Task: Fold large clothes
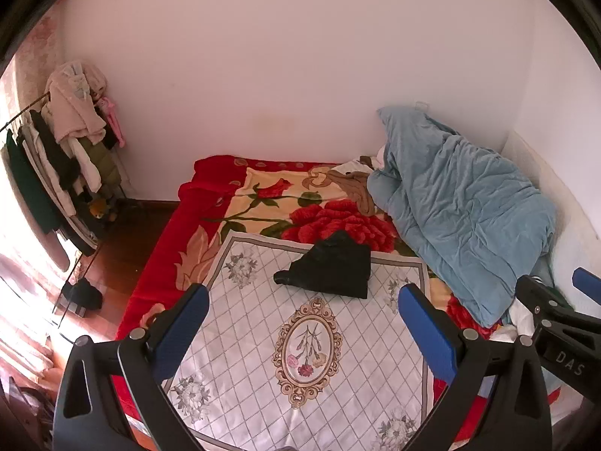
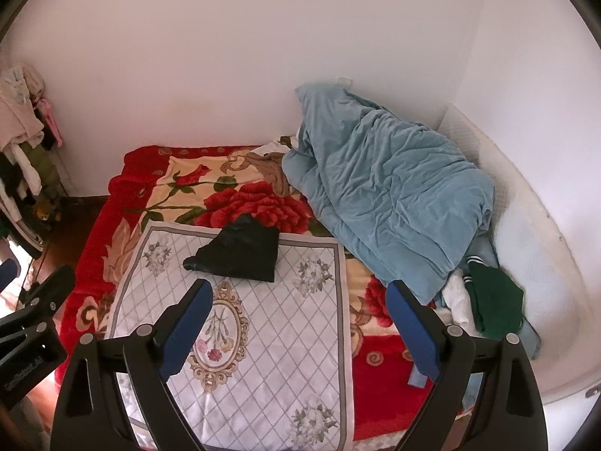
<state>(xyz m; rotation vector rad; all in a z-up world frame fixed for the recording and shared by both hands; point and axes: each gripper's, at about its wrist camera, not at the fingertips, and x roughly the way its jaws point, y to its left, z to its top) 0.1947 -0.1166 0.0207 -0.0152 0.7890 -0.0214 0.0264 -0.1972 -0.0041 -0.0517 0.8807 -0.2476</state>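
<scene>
A folded black garment (image 1: 328, 268) lies on a white floral cloth (image 1: 300, 357) spread over the bed; it also shows in the right wrist view (image 2: 236, 253) on the same cloth (image 2: 263, 357). My left gripper (image 1: 304, 297) is open and empty, held above the cloth, short of the garment. My right gripper (image 2: 298, 293) is open and empty, also above the cloth. The right gripper's finger (image 1: 548, 300) shows at the right edge of the left wrist view; the left gripper (image 2: 41, 297) shows at the left edge of the right wrist view.
A red rose blanket (image 1: 285, 203) covers the bed. A blue duvet (image 2: 387, 195) is heaped at the right by the wall. A green garment (image 2: 496, 304) and white clothes (image 2: 456, 297) lie beside it. A clothes rack (image 1: 64, 158) stands at the left on the wooden floor.
</scene>
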